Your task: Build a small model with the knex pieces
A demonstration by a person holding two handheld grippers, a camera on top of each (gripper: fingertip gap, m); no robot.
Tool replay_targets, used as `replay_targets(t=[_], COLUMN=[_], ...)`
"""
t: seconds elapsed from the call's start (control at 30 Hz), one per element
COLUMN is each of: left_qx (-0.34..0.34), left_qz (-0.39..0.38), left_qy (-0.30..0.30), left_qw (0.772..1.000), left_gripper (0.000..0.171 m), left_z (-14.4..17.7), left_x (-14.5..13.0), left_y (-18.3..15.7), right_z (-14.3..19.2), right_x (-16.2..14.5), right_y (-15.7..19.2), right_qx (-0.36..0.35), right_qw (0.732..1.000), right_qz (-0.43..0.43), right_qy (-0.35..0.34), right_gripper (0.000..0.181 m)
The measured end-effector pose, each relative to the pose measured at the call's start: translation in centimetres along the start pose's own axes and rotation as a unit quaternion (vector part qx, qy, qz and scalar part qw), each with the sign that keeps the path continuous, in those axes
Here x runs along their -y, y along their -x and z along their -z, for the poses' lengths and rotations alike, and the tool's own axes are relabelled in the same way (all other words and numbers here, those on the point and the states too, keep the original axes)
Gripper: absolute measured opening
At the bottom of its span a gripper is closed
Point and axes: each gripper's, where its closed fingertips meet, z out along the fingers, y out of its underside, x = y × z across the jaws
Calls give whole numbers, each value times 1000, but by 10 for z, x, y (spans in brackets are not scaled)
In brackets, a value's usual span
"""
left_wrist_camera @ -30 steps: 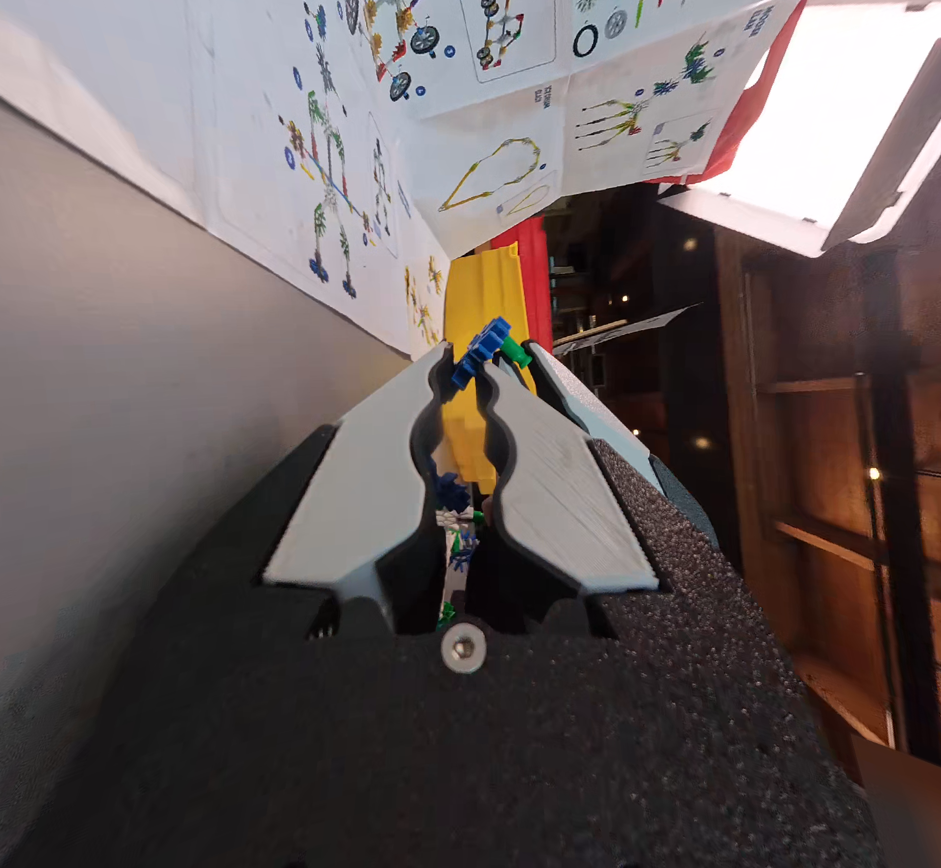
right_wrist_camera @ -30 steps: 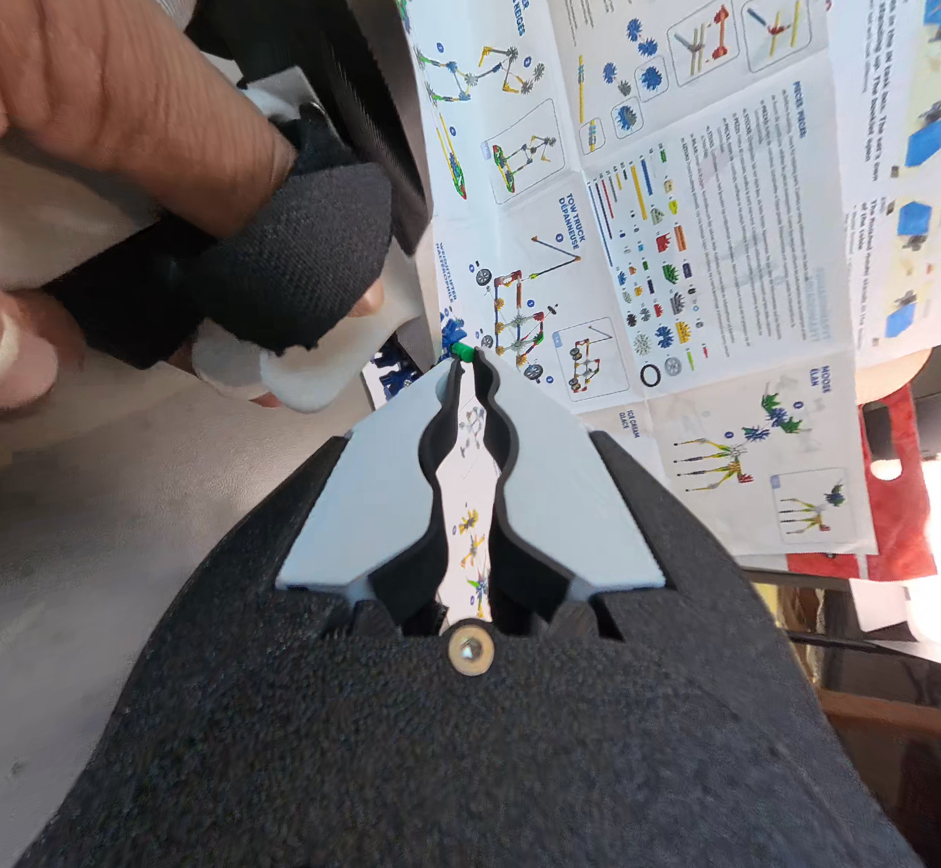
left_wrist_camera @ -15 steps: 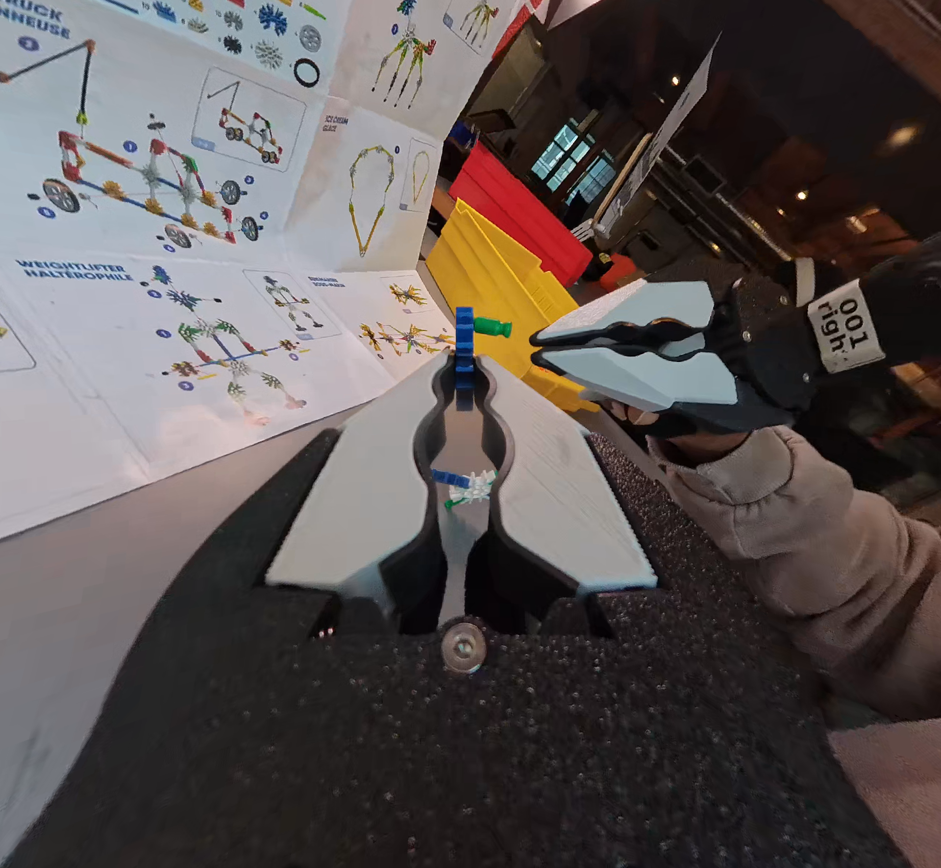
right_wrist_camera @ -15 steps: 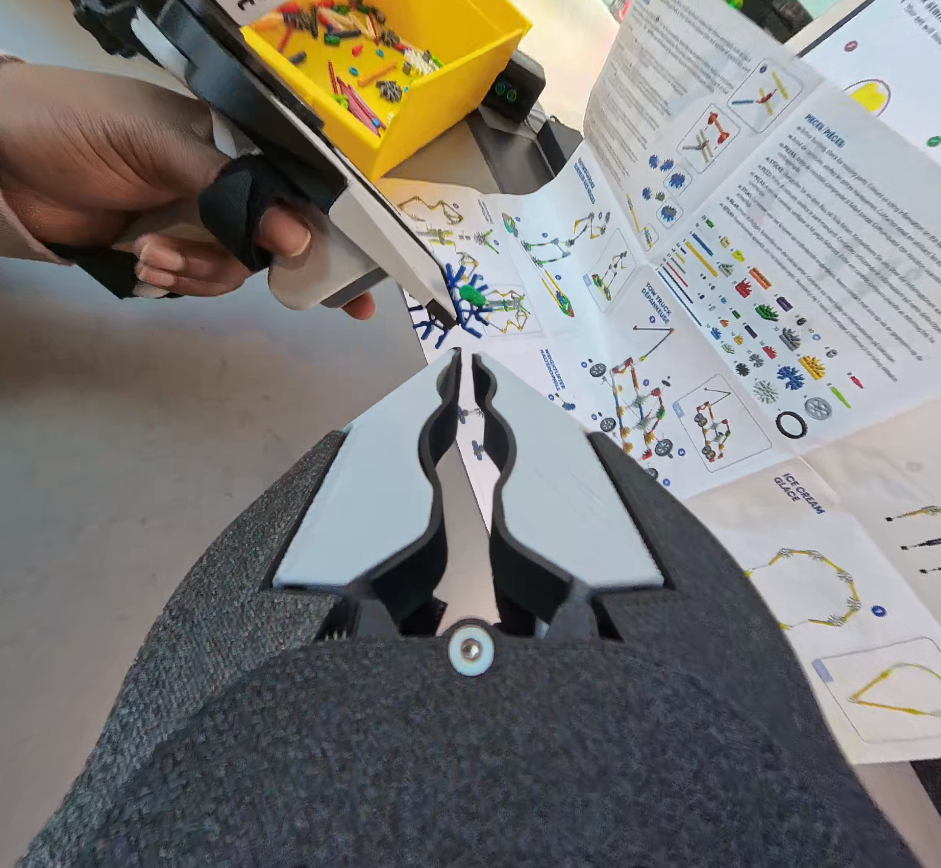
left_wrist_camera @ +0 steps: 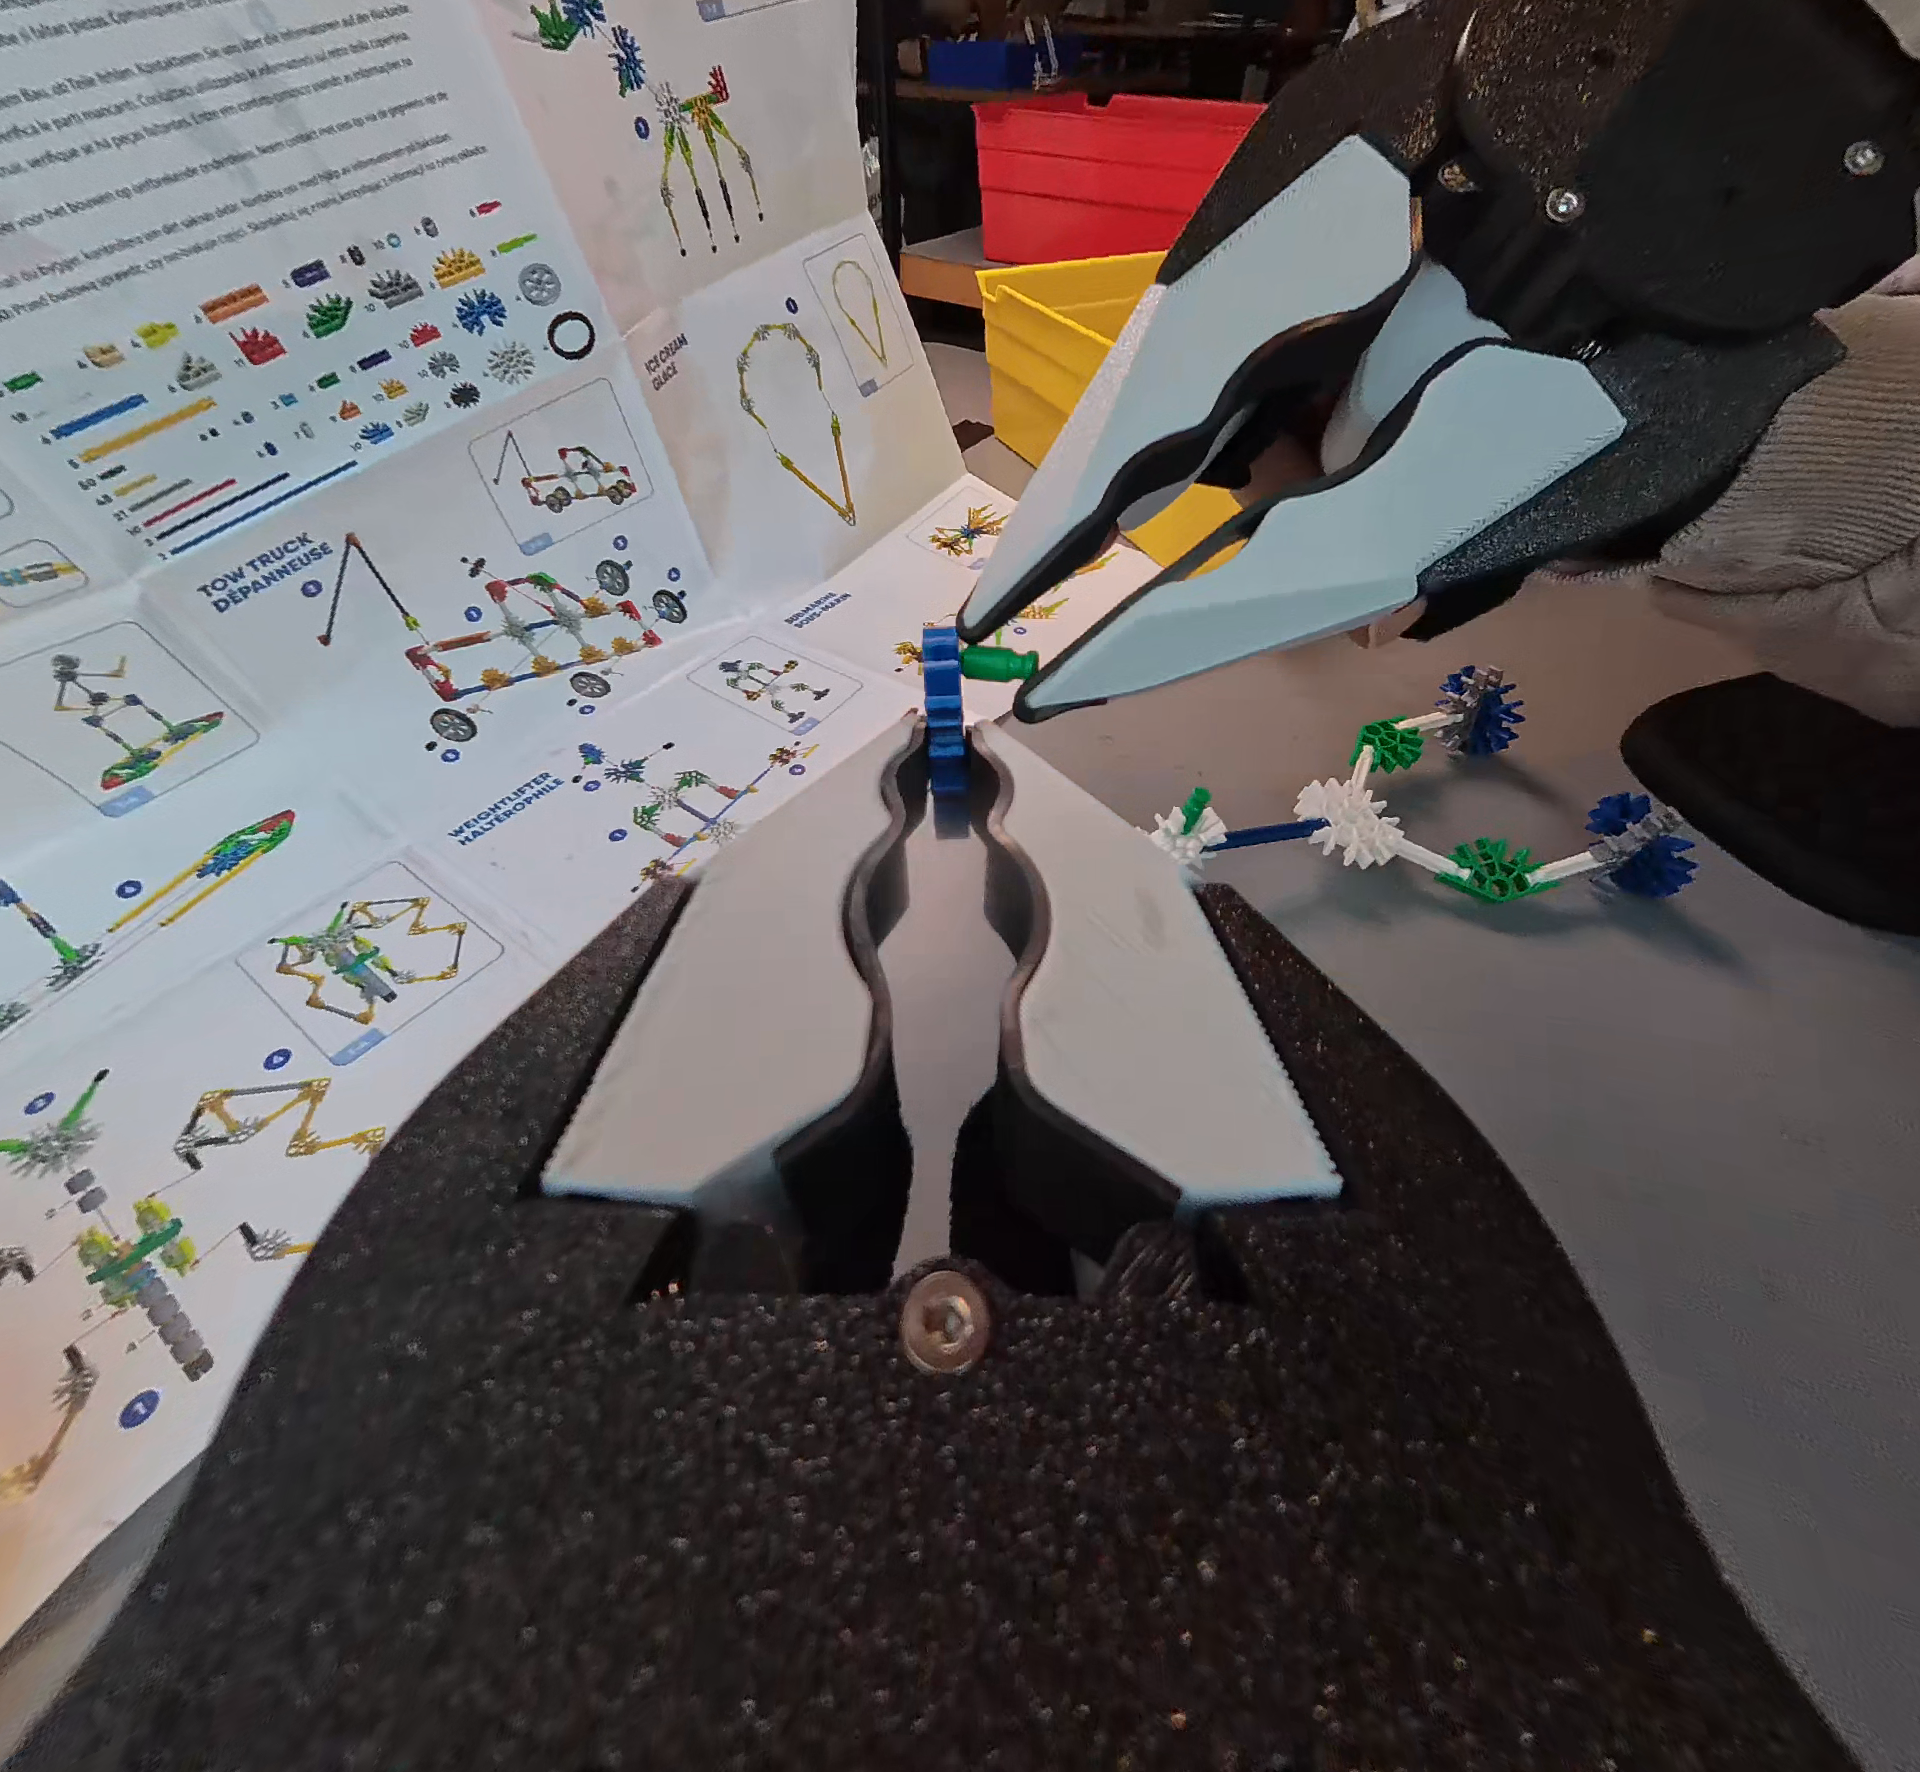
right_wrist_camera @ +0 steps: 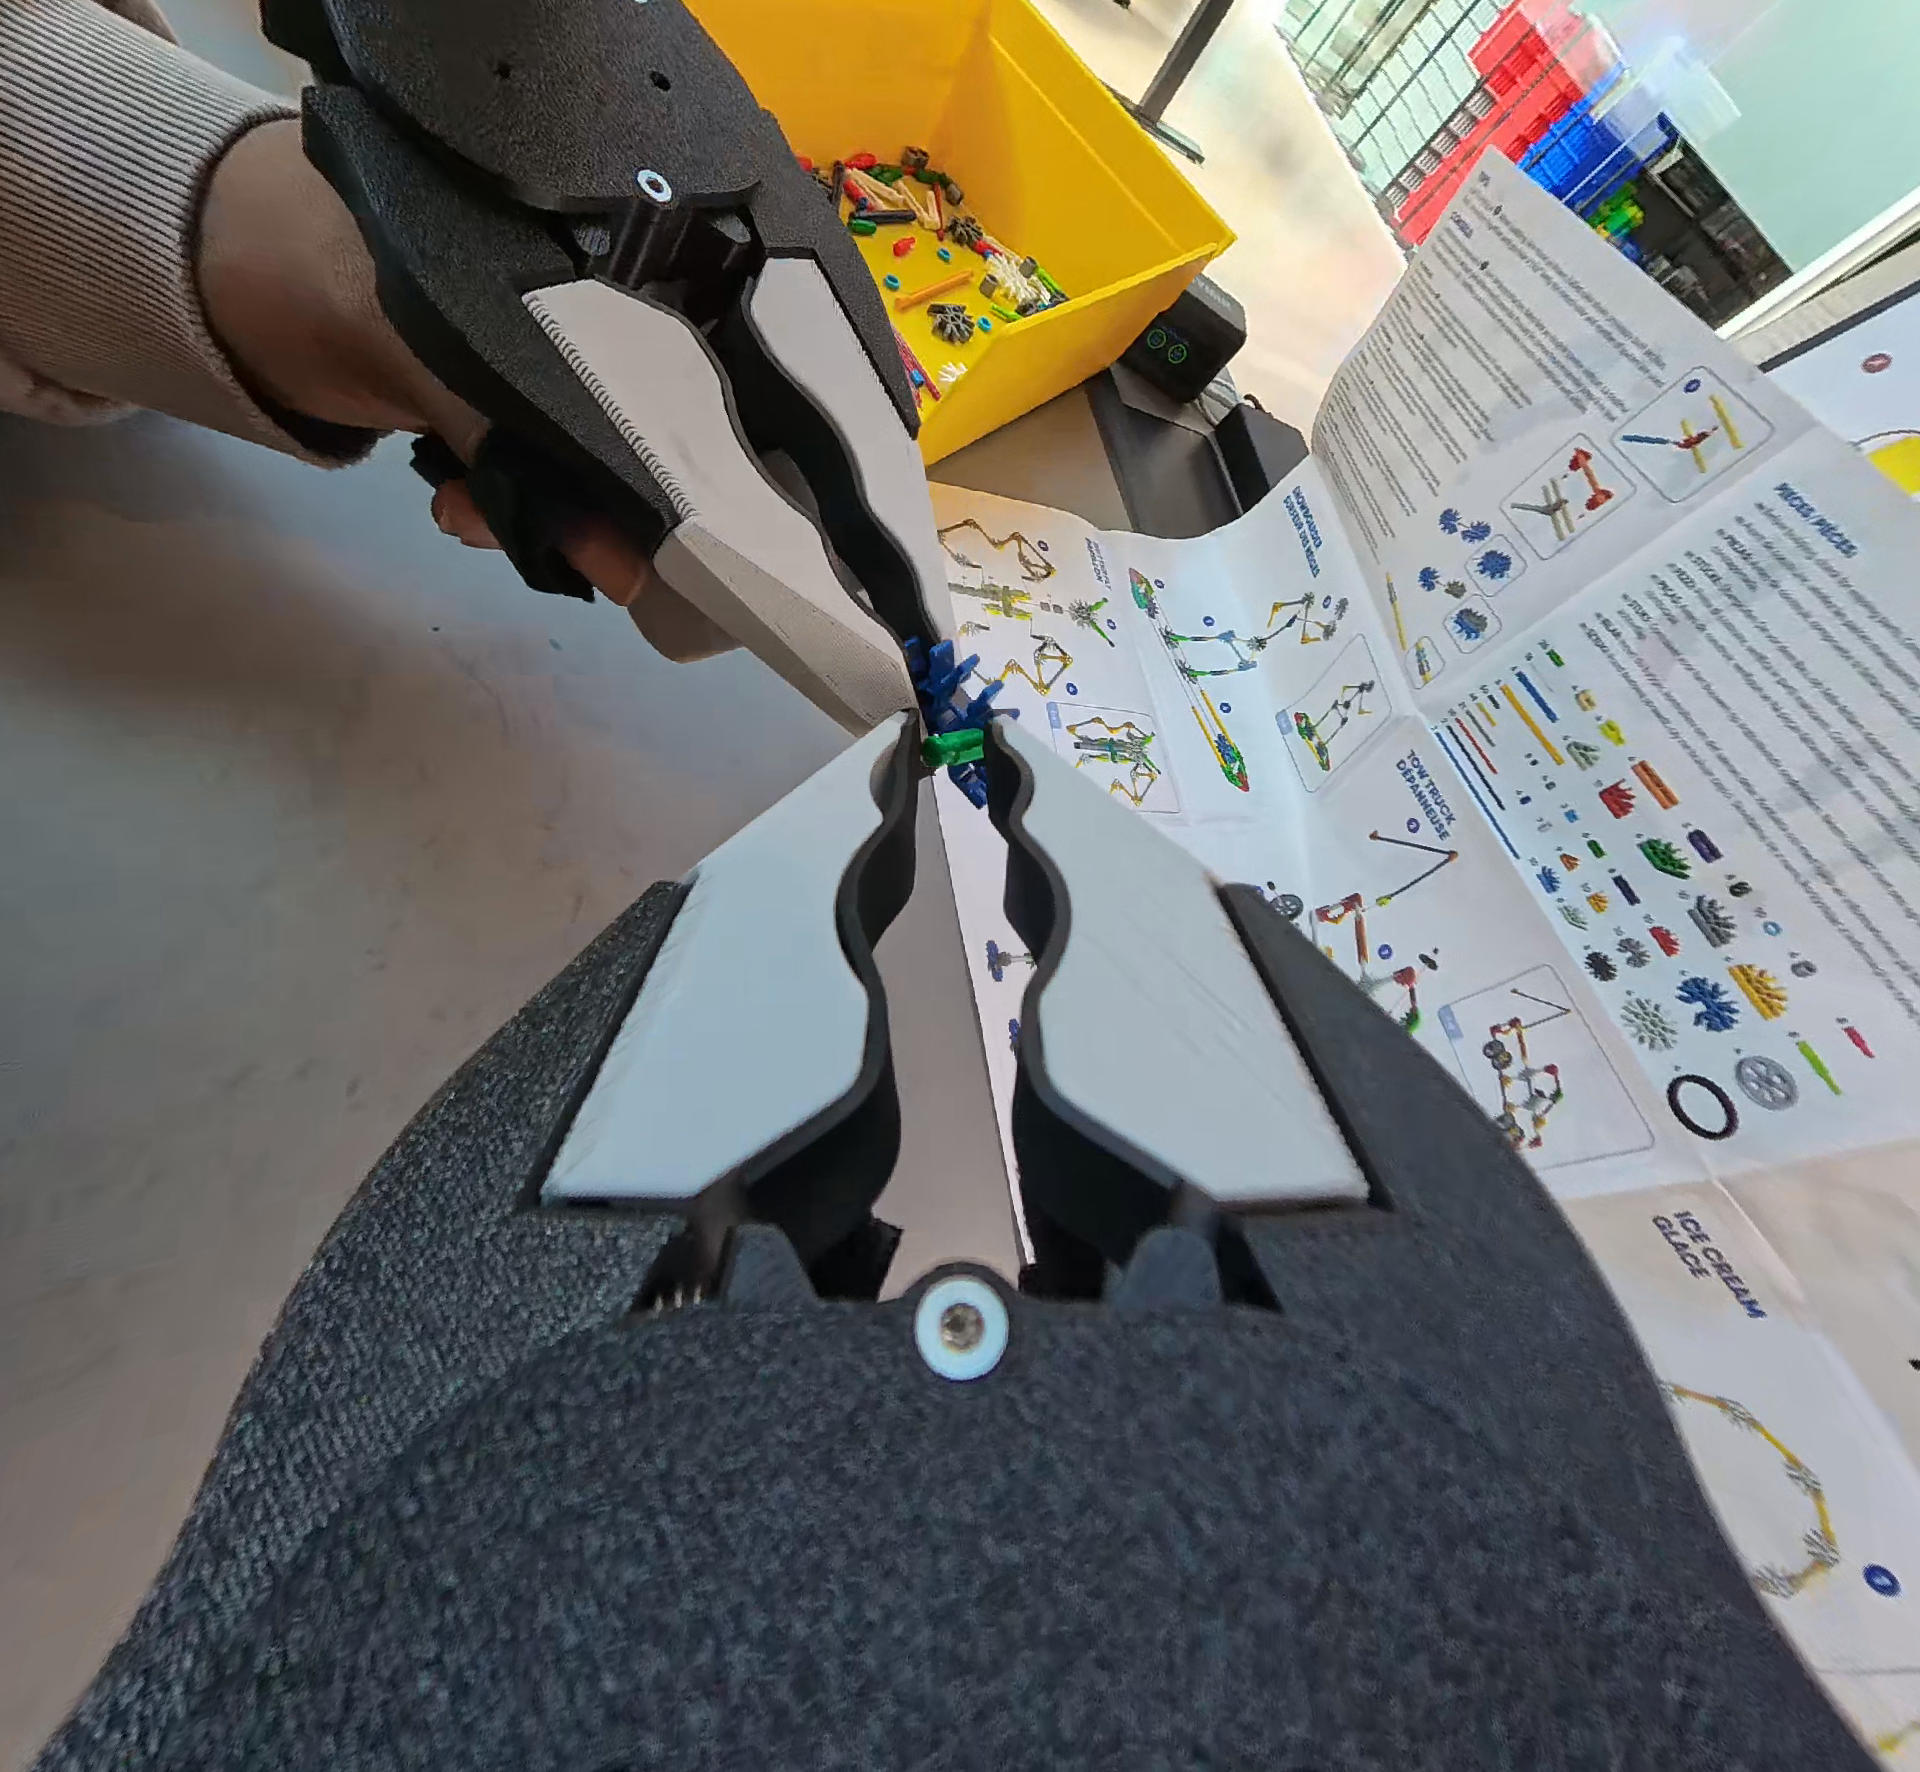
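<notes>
Two grippers meet: left gripper point(left_wrist_camera: 948, 735) clamped on blue connector point(left_wrist_camera: 943, 704); right gripper point(right_wrist_camera: 956, 735) slightly apart around its green rod point(left_wrist_camera: 997, 663), over instruction sheet point(left_wrist_camera: 312, 475) on bench point(left_wrist_camera: 1558, 1151).

Glossy plastic blue connector point(left_wrist_camera: 943, 704) and green rod point(left_wrist_camera: 995, 663); matt creased paper instruction sheet point(left_wrist_camera: 312, 496); smooth grey tabletop point(left_wrist_camera: 1662, 1151); shiny yellow plastic bin point(right_wrist_camera: 1049, 164); grainy black left gripper point(left_wrist_camera: 948, 735) body.
</notes>
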Motion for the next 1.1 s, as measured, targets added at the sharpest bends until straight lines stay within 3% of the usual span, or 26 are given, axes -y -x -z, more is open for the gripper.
replay_targets(t=[0.2, 0.33, 0.57, 0.67, 0.93, 1.1], left_qx=[56, 80, 111, 97, 163, 224], left_qz=[-36, -75, -149, -148, -217, -294], left_qy=[-35, -42, -52, -58, -33, -13], left_qw=[997, 993, 981, 983, 962, 929], left_gripper=[5, 5, 6, 5, 8, 5], left_z=[9, 14, 23, 29, 33, 38], left_x=[3, 4, 15, 20, 23, 25], left_y=[11, 15, 14, 12, 17, 24], right_z=[-12, -16, -9, -7, -14, -19], right_x=[4, 8, 19, 26, 34, 34], right_y=[-4, -3, -4, -2, -11, -10], right_qx=[-5, 0, 89, 102, -15, -41], right_qw=[999, 1000, 996, 994, 998, 998], right_qz=[-39, -12, 9, -9, -23, -43], right_qy=[-29, -22, -19, -40, -59, -37], right_gripper=[15, 15, 11, 10, 7, 6])
